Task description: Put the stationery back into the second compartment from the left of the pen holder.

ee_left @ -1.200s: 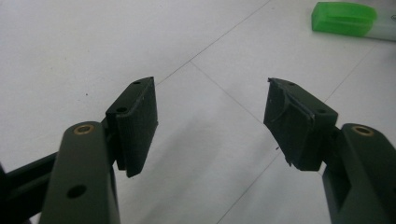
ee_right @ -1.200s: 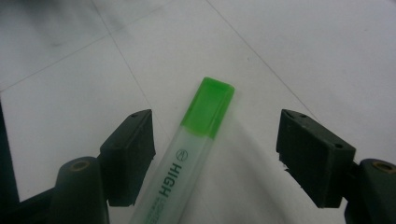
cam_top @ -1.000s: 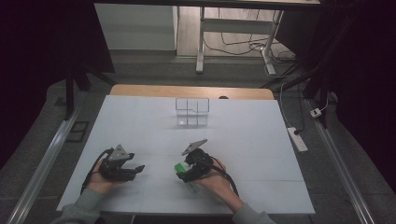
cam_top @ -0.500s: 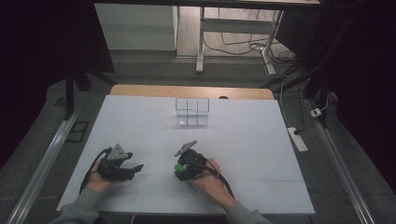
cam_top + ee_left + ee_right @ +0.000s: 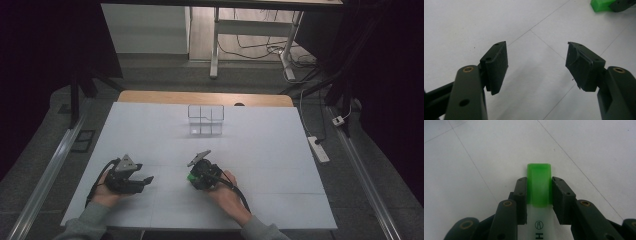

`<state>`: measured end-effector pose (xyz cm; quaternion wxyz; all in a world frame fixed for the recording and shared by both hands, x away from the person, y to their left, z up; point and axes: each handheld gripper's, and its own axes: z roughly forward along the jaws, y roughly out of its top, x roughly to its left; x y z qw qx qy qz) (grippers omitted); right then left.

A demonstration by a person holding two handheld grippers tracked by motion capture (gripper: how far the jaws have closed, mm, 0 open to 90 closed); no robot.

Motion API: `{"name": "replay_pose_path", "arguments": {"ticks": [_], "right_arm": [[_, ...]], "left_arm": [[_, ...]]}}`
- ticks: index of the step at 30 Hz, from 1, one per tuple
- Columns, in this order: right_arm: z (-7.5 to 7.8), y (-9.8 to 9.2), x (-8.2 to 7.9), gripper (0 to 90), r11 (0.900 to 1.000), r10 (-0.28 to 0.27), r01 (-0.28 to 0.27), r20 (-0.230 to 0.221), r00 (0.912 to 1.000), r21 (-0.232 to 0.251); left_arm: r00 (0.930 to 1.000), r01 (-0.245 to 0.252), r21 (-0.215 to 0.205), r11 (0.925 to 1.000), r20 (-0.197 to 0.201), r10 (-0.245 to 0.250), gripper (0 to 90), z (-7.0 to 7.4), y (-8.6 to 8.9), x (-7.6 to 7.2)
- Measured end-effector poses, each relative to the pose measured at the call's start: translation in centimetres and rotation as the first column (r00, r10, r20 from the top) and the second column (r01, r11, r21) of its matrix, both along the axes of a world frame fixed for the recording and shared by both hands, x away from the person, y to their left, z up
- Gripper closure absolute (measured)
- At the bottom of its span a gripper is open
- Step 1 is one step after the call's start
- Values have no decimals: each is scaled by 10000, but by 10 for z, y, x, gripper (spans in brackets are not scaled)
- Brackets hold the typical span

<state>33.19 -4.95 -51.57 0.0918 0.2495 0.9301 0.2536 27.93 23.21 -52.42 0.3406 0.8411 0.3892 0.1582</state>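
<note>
Right gripper (image 5: pixel 539 191): your jaws have just been closing and now press on the green-capped marker (image 5: pixel 539 183), one pad on each side of the cap.
Marker: it lies low between the jaws, cap pointing away from you, its pale printed barrel running back under the gripper; from above it sits near the middle of the surface's near half, a green patch (image 5: pixel 193 176) at the gripper's front.
What changed: against the earlier high views your right hand (image 5: pixel 226 187) has drawn slightly toward the near edge and the jaws have gone from apart to clamped.
What it means: the grasp looks made, so the lift is likely the next step; whether the marker has left the surface (image 5: pixel 280 150) you can't tell at this angle.
Left gripper (image 5: pixel 536 65): jaws wide with nothing between them, resting toward the near left corner, unmoved.
Clear box (image 5: pixel 205 119): a divided container stands toward the far edge, well apart from both hands, a plausible destination.
</note>
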Motion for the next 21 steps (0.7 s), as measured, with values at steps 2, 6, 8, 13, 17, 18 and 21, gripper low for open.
{"name": "replay_pose_path", "arguments": {"ticks": [2,6,8,13,17,18,21], "right_arm": [[2,-1,0,670,9996,-78,81,-117,9999,264],[10,-8,2,670,9972,-113,111,25,9999,738],[16,-11,2,670,9944,-157,146,100,9998,1051],[29,-23,5,670,9824,-326,251,374,9988,1849],[39,-32,8,670,9687,-422,313,391,9983,2462],[41,-34,8,670,9646,-482,357,414,9980,2612],[47,-40,10,670,9558,-631,453,521,9966,2906]], "left_arm": [[10000,2,-9,10000,-2,-2,339,0,0,0],[10000,-11,-13,10000,-7,11,339,0,0,1],[10000,-19,-31,10000,-7,19,339,0,0,1],[10000,-31,-55,10000,1,31,339,0,0,1],[10000,-24,-42,10000,0,24,339,-1,1,1],[10000,-23,-47,10000,2,23,339,-1,1,1],[10000,-24,-53,10000,8,24,339,-1,1,1]]}}
